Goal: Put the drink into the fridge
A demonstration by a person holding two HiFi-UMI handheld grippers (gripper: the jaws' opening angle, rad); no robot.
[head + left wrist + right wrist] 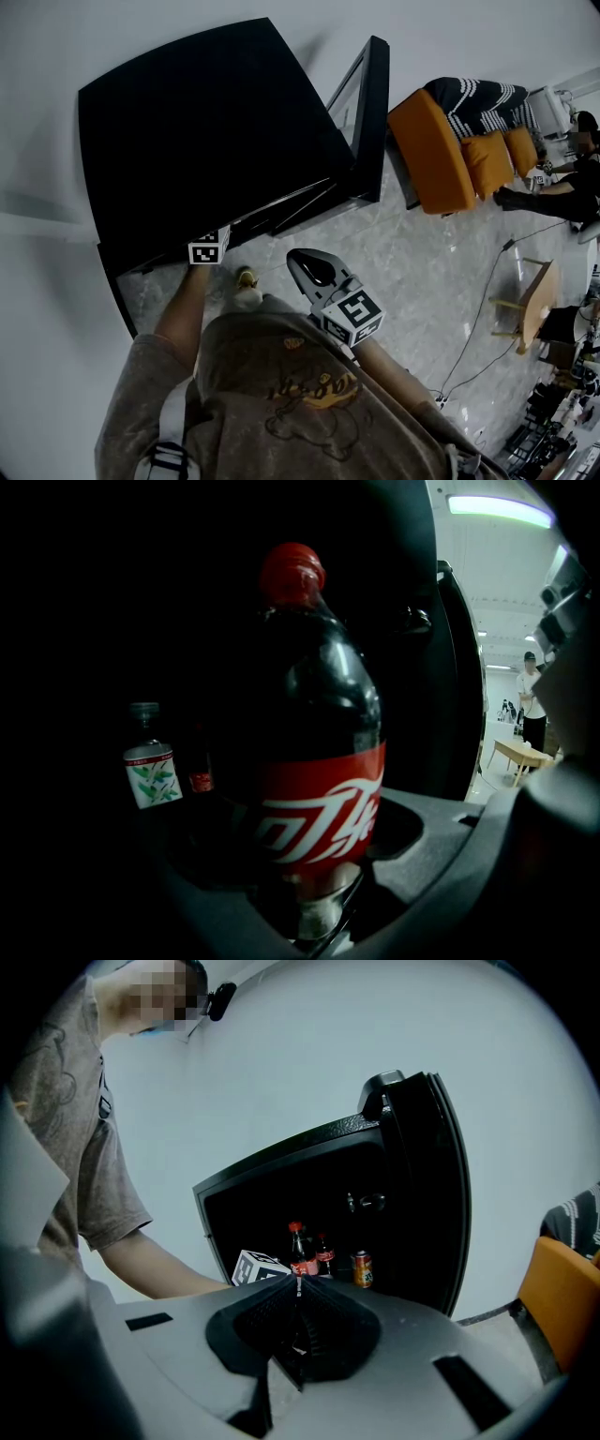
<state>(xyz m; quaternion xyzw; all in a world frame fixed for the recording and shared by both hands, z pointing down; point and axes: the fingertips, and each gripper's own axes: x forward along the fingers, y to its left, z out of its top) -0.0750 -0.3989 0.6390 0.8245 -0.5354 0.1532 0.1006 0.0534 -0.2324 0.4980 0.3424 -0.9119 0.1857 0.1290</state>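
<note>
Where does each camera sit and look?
Head view: on the person's head, looking down on the fridge, arms and shirt.
Left gripper view: on the left gripper, facing into the fridge; its jaws hold the cola bottle.
Right gripper view: on the shut right gripper, facing the open fridge; an arm shows.
Both gripper views share the cola bottle.

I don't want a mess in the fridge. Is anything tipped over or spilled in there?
Nothing stands out. The cola bottle stands upright and capped, gripped by the left gripper. The small bottle beside it and the can are upright too. No spill shows, though the fridge is dark.
</note>
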